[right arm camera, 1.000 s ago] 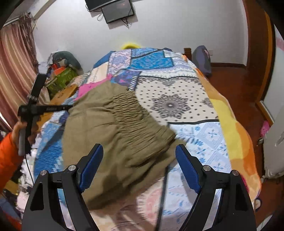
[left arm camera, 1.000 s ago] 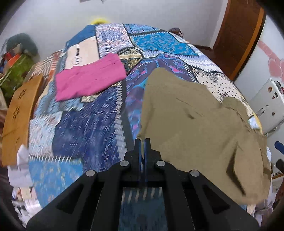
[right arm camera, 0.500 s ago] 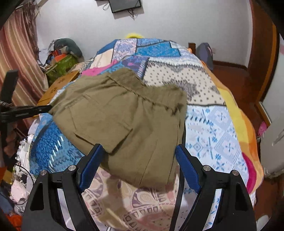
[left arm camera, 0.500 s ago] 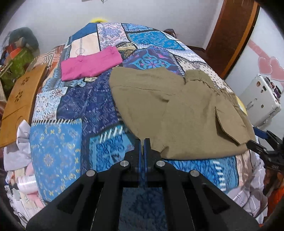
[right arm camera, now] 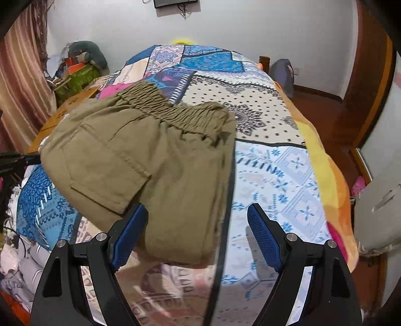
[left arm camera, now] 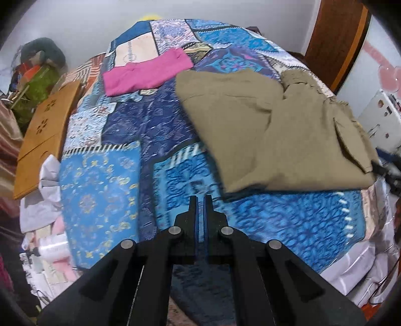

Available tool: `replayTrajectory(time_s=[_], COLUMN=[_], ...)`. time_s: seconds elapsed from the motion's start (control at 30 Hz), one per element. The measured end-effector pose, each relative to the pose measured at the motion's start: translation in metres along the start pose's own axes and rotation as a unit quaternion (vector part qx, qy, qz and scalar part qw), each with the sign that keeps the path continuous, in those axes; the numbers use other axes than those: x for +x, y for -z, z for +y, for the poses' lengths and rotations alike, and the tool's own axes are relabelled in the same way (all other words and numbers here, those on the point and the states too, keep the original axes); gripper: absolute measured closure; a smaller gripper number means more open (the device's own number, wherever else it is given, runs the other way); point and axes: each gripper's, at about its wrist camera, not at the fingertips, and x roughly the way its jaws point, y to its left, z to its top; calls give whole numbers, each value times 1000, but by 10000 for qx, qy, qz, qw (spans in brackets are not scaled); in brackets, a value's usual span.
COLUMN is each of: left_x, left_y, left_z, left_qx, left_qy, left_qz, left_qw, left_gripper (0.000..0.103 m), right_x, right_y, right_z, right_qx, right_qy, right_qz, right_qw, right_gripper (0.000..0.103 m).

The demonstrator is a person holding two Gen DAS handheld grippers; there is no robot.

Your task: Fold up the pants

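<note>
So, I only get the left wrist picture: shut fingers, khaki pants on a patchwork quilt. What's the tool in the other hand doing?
Observer: The right gripper has its fingers wide apart, pinching nothing. The pants lie just ahead of it.
Visitor: Do the pants have a belt?
Observer: No belt shows. A gathered elastic waistband runs along their far edge.
Visitor: Anything on the wall?
Observer: A dark screen hangs high up, with wires dangling below it.
</note>
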Motion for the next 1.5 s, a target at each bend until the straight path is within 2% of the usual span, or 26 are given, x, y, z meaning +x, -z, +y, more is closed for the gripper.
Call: replayTrajectory(time_s=[0.13,0.23,0.3,0.37,0.43,0.5,0.57,0.63,0.7,0.83,1.0,1.1,1.3,1.37,1.43,1.5], left_x=[-23,-42,-47,-46,-42,-34,-22,-11,0,31,58,56,36,26,15,6], left_y=[-9,-26,-37,-50,-64,-73,-82,-86,-88,-90,-92,-91,-90,-90,-89,-89], left_z=[-2,-17,-31,-49,-65,-80,-96,-108,-117,-126,-121,-125,-104,-96,-84,-69], left_qx=[154,332,466,595,700,790,888,952,1015,1124,965,1069,791,732,673,551], left_qy=[-78,95,218,364,537,671,843,948,1072,877,965,860,1096,968,665,586], left_qz=[-362,-692,-828,-917,-973,-949,-861,-762,-632,-462,-271,-305,-340,-434,-594,-671], left_qw=[9992,9970,9952,9933,9913,9901,9887,9880,9870,9887,9903,9901,9903,9917,9937,9945], left_gripper=[100,96,91,73,69,69,69,69,69,68,65,65,65,62,62,60], right_x=[-20,-32,-35,-33,-26,-17,-8,4,18,47,56,54,35,28,19,10], right_y=[-13,-27,-37,-43,-48,-51,-52,-52,-51,-46,-45,-46,-44,-44,-43,-43], right_z=[-8,-11,-6,-2,5,14,19,23,25,25,27,28,17,14,11,8], right_qx=[-2,38,-29,-92,-129,-160,-157,-89,-20,3,-131,-153,37,35,-15,-9], right_qy=[-11,-114,-139,-193,-331,-525,-730,-987,-1194,-1283,-1080,-1058,-936,-832,-584,-448], right_qz=[-345,-606,-719,-798,-819,-836,-799,-674,-516,-134,-97,-86,-87,-99,-115,-198], right_qw=[9994,9981,9973,9966,9960,9950,9940,9928,9915,9916,9940,9942,9956,9965,9982,9988], right_gripper=[23,23,23,23,23,23,30,44,53,54,54,53,46,46,42,38])
